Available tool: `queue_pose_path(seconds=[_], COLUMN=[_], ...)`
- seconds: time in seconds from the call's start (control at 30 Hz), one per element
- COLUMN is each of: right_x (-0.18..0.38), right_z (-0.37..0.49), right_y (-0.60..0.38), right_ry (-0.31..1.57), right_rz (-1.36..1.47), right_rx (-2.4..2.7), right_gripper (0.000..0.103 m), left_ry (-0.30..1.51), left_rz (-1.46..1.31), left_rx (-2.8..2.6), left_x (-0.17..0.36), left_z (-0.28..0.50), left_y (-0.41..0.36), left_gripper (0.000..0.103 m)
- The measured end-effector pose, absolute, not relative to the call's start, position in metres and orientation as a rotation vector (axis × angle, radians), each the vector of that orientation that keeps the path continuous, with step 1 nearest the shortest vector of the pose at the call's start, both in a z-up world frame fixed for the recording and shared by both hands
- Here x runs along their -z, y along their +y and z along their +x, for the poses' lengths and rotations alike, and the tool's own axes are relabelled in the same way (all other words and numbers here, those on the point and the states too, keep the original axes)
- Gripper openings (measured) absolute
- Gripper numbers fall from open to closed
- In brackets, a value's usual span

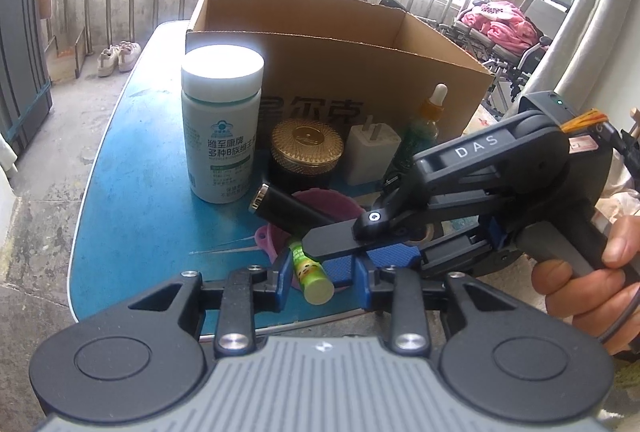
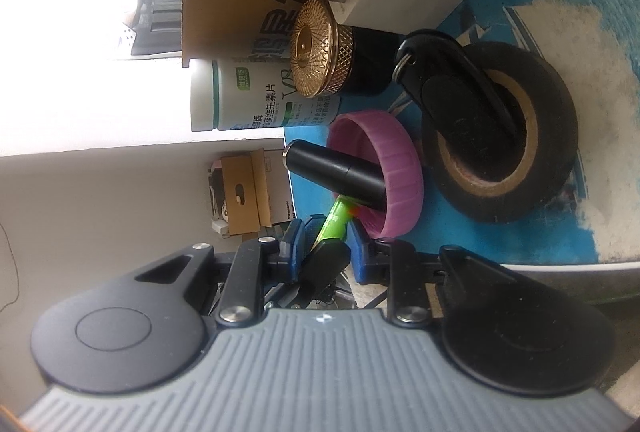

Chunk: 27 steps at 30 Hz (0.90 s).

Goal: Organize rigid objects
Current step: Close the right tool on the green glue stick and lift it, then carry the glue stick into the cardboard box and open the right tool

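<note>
The left gripper [image 1: 320, 274] is bracketing the green tube [image 1: 310, 274] at the table [image 1: 132, 200] edge, fingers narrowly parted. The right gripper [image 2: 324, 246], nearly closed, is crowding in from three o'clock; colliding could knock the tube off.

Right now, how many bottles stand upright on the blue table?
2. The white vitamin bottle stands left, beside the cardboard box. The green dropper bottle stands right of the white charger. Others may hide behind the box or the right gripper.

"das" on right claw [image 1: 340, 248]
</note>
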State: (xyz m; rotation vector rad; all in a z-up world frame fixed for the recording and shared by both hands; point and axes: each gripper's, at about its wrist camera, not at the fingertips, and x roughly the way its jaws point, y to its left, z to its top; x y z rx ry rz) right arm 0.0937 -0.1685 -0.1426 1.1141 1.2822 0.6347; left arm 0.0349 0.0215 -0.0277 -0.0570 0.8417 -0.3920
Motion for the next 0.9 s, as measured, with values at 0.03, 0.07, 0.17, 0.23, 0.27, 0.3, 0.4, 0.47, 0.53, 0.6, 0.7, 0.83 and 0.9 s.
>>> queue_pose_path(seconds=[0.03,0.07,0.17,0.23,0.27,0.3,0.4,0.47,0.53,0.6,0.7,0.83,0.9], right_x=[0.143,0.142,0.14,0.139,0.138,0.137,0.132,0.128,0.124,0.12,0.108,0.079,0.059], right_z=[0.093,0.093,0.091,0.089,0.089,0.088,0.086,0.084,0.083,0.083,0.084,0.085,0.091], right_y=[-0.168,-0.168,-0.168,-0.168,-0.168,-0.168,-0.168,-0.168,-0.168,-0.167,-0.166,-0.171,-0.172], right_ry=[1.281,1.278,1.267,1.263,1.259,1.255,1.239,1.227,1.213,1.198,1.17,1.11,1.065], right_rz=[1.12,1.125,1.129,1.138,1.141,1.143,1.145,1.146,1.145,1.145,1.138,1.095,1.071], right_rx=[-0.637,-0.639,-0.648,-0.655,-0.66,-0.664,-0.678,-0.687,-0.697,-0.706,-0.724,-0.759,-0.776], right_gripper=[0.023,0.023,0.023,0.023,0.023,0.023,0.023,0.023,0.023,0.023,0.023,0.023,0.023], left_ry=[0.84,0.836,0.823,0.818,0.815,0.811,0.796,0.787,0.773,0.76,0.737,0.68,0.638], left_rz=[-0.049,-0.042,-0.029,-0.025,-0.024,-0.021,-0.012,-0.01,-0.005,0.002,0.021,0.047,0.063], left_rx=[0.387,0.383,0.376,0.372,0.37,0.369,0.363,0.36,0.358,0.355,0.351,0.348,0.343], left_x=[0.027,0.026,0.023,0.021,0.02,0.018,0.013,0.01,0.006,0.001,-0.01,-0.034,-0.049], left_z=[0.034,0.033,0.03,0.028,0.027,0.026,0.022,0.019,0.016,0.014,0.01,0.006,0.007], left_y=[0.02,0.02,0.019,0.018,0.018,0.018,0.017,0.016,0.016,0.014,0.011,0.006,0.003], left_gripper=[0.031,0.031,0.031,0.031,0.031,0.031,0.031,0.031,0.031,0.031,0.031,0.031,0.03])
